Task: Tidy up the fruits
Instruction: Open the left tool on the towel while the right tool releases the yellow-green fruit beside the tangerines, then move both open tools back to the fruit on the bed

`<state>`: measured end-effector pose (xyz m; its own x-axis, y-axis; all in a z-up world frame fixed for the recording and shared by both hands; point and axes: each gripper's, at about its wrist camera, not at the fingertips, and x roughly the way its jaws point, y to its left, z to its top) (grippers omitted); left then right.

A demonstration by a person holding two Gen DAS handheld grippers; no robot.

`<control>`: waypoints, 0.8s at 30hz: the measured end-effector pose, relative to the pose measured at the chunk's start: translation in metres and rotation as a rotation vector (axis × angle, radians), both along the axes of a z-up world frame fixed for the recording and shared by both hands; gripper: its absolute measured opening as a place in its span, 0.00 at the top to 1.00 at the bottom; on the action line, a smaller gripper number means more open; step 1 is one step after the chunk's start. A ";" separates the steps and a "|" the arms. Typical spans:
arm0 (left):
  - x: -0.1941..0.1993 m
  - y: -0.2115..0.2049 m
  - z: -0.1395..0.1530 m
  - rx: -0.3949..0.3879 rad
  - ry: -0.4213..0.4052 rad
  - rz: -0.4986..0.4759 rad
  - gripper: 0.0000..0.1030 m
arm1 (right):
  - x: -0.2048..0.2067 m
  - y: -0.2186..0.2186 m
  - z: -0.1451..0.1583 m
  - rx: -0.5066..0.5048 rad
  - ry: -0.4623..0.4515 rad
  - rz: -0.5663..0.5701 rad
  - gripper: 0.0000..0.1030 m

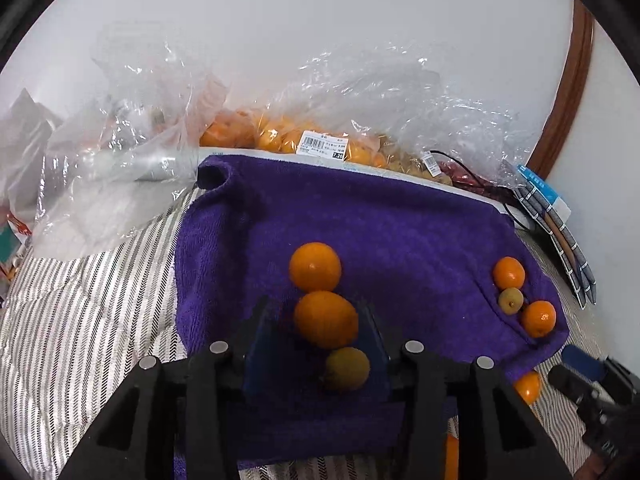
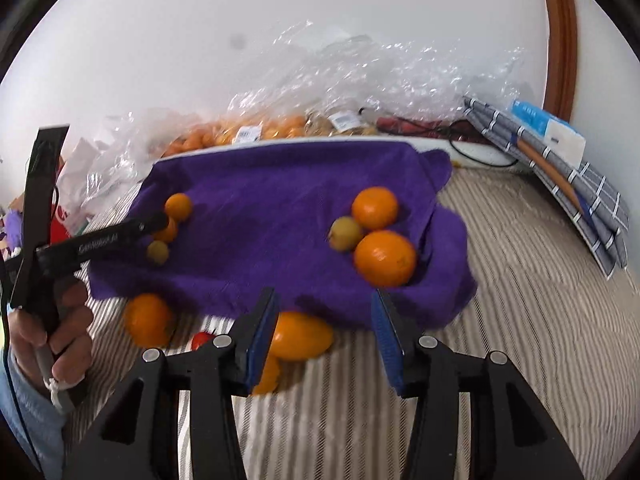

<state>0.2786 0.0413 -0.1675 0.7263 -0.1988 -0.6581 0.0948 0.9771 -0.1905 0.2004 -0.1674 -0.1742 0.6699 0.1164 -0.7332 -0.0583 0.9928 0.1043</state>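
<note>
A purple towel (image 1: 380,232) lies on a striped bed cover. In the left wrist view my left gripper (image 1: 318,320) is open over the towel, its jaws either side of an orange (image 1: 326,318), with a greenish-brown fruit (image 1: 347,367) just behind it and another orange (image 1: 315,266) ahead. Two small oranges (image 1: 509,273) and a greenish fruit (image 1: 510,300) lie at the towel's right edge. In the right wrist view my right gripper (image 2: 324,312) is open and empty above the towel's near edge, with an orange (image 2: 302,336) on the cover beside its left finger.
Clear plastic bags (image 1: 320,140) of oranges lie along the wall behind the towel. Folded checked cloths (image 2: 560,168) lean at the right. Loose fruit lies on the striped cover (image 2: 520,280): an orange (image 2: 147,318) and a small red fruit (image 2: 201,339). The left gripper's handle and hand (image 2: 60,320) show at left.
</note>
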 end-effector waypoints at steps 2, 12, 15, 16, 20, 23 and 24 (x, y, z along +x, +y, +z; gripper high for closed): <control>-0.003 0.000 0.002 0.003 -0.012 0.003 0.60 | -0.001 0.003 -0.004 0.011 0.020 0.000 0.54; -0.034 0.006 0.019 0.102 -0.088 0.052 0.59 | 0.012 0.008 -0.022 0.090 0.125 -0.032 0.54; -0.048 0.016 0.018 0.097 -0.075 0.054 0.59 | 0.017 0.008 -0.025 0.106 0.139 -0.039 0.57; -0.052 0.021 0.017 0.085 -0.067 0.048 0.59 | 0.018 0.007 -0.026 0.115 0.142 -0.042 0.57; -0.068 0.029 0.012 0.050 -0.036 0.037 0.59 | 0.016 0.004 -0.026 0.149 0.133 -0.046 0.59; -0.081 0.024 0.012 0.045 -0.035 0.005 0.59 | 0.005 -0.003 -0.017 0.164 0.104 -0.050 0.59; -0.084 0.020 0.012 0.045 -0.036 -0.013 0.59 | 0.001 -0.006 -0.015 0.165 0.096 -0.052 0.59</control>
<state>0.1945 0.0616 -0.1554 0.7471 -0.1791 -0.6401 0.1134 0.9832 -0.1428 0.2018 -0.1735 -0.1894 0.6064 0.2076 -0.7676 0.0105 0.9631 0.2688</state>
